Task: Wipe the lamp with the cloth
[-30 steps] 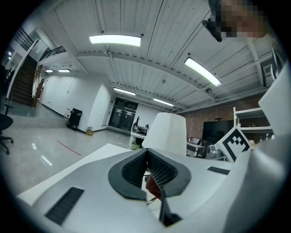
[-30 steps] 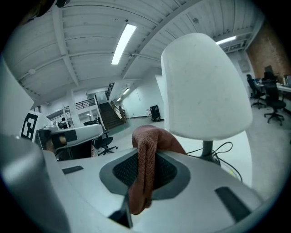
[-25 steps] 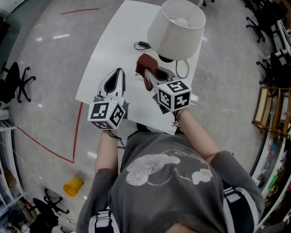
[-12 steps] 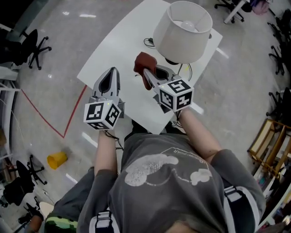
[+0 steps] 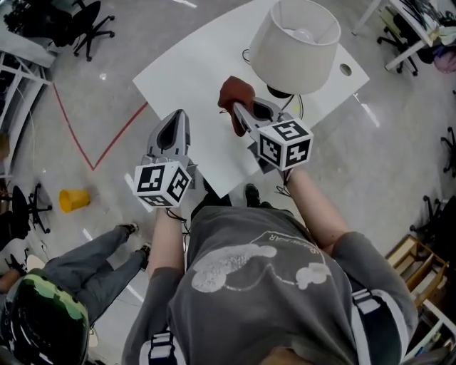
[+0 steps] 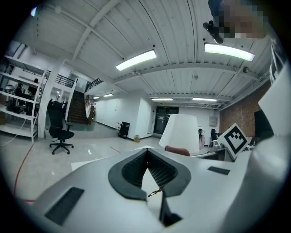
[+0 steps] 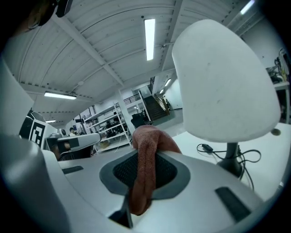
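A lamp with a cream shade (image 5: 296, 44) stands at the far right of the white table (image 5: 192, 75); its dark base and cord (image 7: 232, 159) show in the right gripper view under the shade (image 7: 223, 86). My right gripper (image 5: 239, 110) is shut on a rust-brown cloth (image 5: 232, 95), which hangs bunched between the jaws (image 7: 144, 173) just left of the shade. My left gripper (image 5: 174, 128) hovers over the table's near edge, jaws closed with nothing in them (image 6: 146, 175). The lamp shade (image 6: 179, 134) is visible ahead and to its right.
A second person in a green helmet (image 5: 43, 321) stands at the lower left. On the floor lie a yellow cup (image 5: 71, 199) and red tape lines (image 5: 92, 150). Office chairs (image 5: 85, 21) and desks ring the area.
The head view has swung, so the table and lamp sit a little higher and to the right. A helmeted person has come into view at lower left. Both grippers keep their poses.
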Demonstrator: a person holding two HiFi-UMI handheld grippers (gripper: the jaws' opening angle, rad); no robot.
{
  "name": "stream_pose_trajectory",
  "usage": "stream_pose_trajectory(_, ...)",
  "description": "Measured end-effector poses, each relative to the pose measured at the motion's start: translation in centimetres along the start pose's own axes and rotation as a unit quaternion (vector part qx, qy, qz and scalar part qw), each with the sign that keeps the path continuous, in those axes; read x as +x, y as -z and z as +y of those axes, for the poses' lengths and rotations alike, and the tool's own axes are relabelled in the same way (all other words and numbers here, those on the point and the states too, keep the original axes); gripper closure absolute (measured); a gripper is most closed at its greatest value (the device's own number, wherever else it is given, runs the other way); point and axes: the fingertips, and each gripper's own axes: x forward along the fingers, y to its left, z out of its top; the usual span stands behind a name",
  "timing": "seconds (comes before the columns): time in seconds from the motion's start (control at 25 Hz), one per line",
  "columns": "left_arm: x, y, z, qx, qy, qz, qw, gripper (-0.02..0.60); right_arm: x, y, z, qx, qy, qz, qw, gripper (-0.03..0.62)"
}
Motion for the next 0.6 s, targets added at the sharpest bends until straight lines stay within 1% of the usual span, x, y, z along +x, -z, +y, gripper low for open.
stream_pose_trajectory(0.12,-2.1,0.4,0.4,0.006,-0.021,0.004,0.9997,0.574,0.3,0.4,0.8,0.001,-0.017,0.004,1.0,0.536)
stream_pose_trajectory(0.28,-3.4,0.3,2.0,0.002,-0.035,-0.001,0.9994,0.574,1.5,0.5,2.0,-0.001,-0.022,0.005,1.0,0.536)
stream_pose_trajectory(0.44,-3.9,0.4,3.2,-0.015,-0.03,-0.007,0.9994,0.574,2.0,0.5,3.4,-0.011,-0.016,0.008,1.0,0.536)
stream_pose_trajectory(0.6,-4.7,1.0,3.6,-0.033,-0.018,-0.006,0.9993,0.574,1.2,1.0,4.5,-0.025,-0.004,0.019,1.0,0.536)
